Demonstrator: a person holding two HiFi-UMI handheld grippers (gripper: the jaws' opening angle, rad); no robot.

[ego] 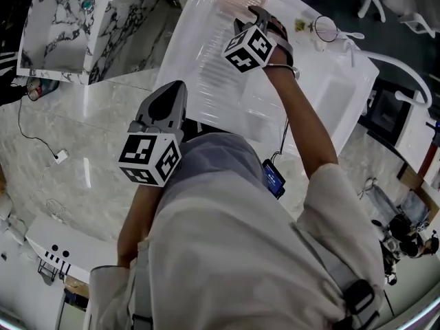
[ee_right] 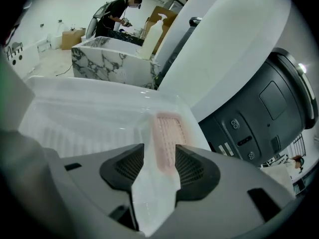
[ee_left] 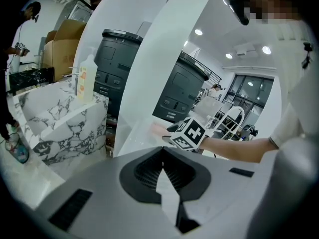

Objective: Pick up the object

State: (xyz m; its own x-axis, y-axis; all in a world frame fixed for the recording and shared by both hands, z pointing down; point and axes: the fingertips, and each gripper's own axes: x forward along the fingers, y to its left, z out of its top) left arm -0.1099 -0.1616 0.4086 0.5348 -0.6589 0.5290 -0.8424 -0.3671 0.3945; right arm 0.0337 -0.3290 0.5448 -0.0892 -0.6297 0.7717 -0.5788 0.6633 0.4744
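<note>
Marble block stands at the far left, off the left edge of the white tabletop, with a pale bottle on top of it. Next over, my left gripper hangs by the tabletop's near left corner, well apart from the task's thing. Its jaws are pressed together at the tips and I see nothing between them. Looking along it, I see the tabletop stretching away ahead.

Further right, my right arm reaches across the tabletop towards its far edge, and my right gripper sits over the pink object. That object is a flat, pale pink piece with a grid of small ridges. It lies flat on the ridged part of the tabletop, close to the far edge.

The right jaws stand apart with the near end of the object between them. The right-hand jaw is just beside the object's edge, and a strip of bare tabletop shows between the left-hand jaw and the object, so I read no grip on it. Rightmost in the right gripper view, a dark grey machine with small buttons on its side stands beyond the tabletop
</note>
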